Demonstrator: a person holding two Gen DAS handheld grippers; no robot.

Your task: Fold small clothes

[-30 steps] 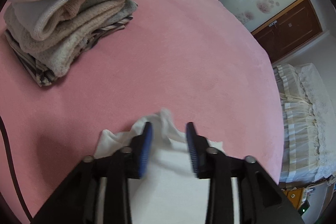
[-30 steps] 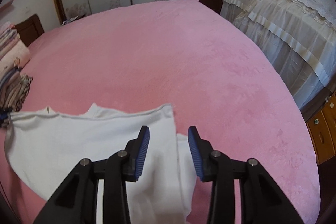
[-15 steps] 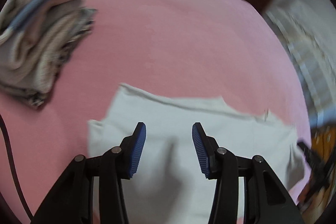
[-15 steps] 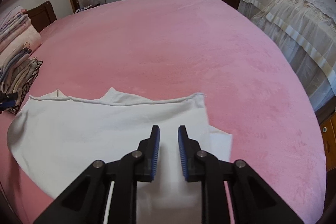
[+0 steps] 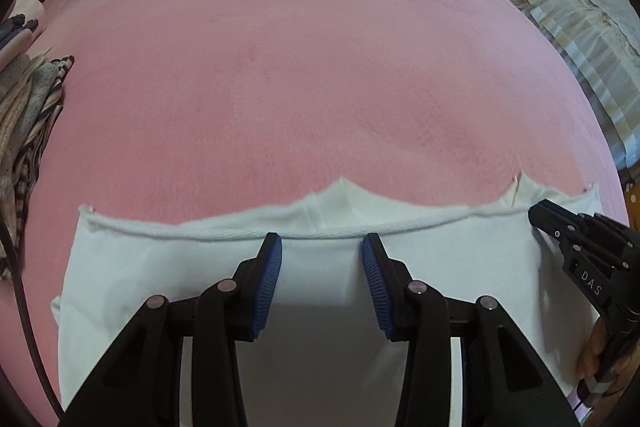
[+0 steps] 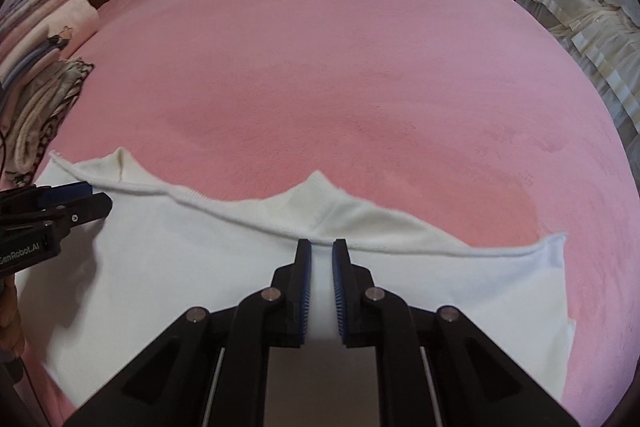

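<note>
Two readable labels, both on the grippers

The right gripper (image 5: pixel 534 221) had "DAS" on its body, and the left gripper (image 6: pixel 102 201) read "GenRobot.AI".

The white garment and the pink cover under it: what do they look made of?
White garment: looks like soft knit cotton or fleece, matte; its edge shows a fine ribbed, stitched hem and it drapes limply. The exact fibre is unclear.
Pink cover: seems a short-pile plush or velvety fleece, matte; darker and lighter brushed patches mark where the nap lies differently.

The white garment (image 5: pixel 168 267) runs off the bottom edge, partly hidden behind the left hand-held gripper (image 5: pixel 322 247).
</note>
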